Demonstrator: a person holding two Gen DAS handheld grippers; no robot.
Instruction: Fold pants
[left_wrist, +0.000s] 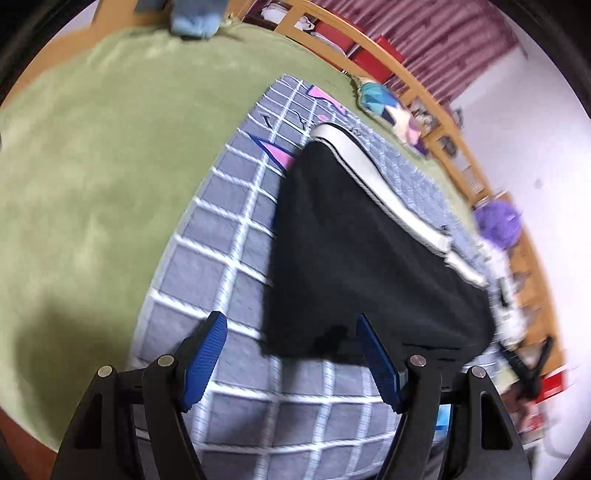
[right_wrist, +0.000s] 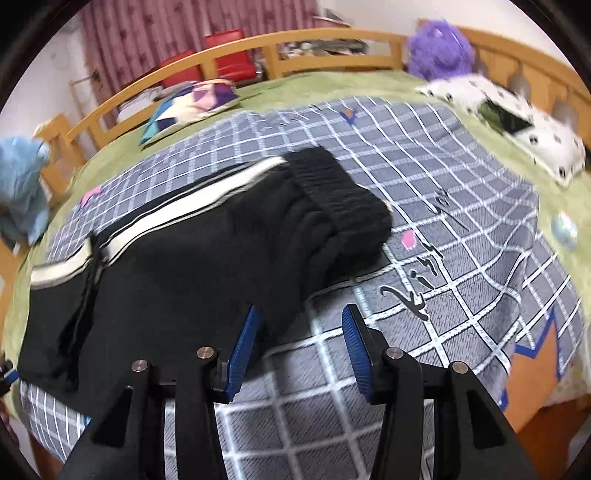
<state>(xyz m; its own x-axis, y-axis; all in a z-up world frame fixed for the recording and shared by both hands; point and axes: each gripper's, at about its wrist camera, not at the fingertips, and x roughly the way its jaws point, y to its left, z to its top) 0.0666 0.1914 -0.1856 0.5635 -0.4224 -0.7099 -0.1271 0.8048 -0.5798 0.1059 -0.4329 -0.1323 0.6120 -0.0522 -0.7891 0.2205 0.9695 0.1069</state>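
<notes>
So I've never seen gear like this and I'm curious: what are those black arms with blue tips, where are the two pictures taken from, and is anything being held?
They are hand-held grippers, one per hand, each with a fisheye camera looking along its fingers. One picture is from the left gripper, the other from the right gripper. Both stand open and hold nothing. Black pants with white side stripes, already partly folded, lie on a grey checked blanket over a green bedcover. A purple plush toy sits near the wooden rail.
</notes>
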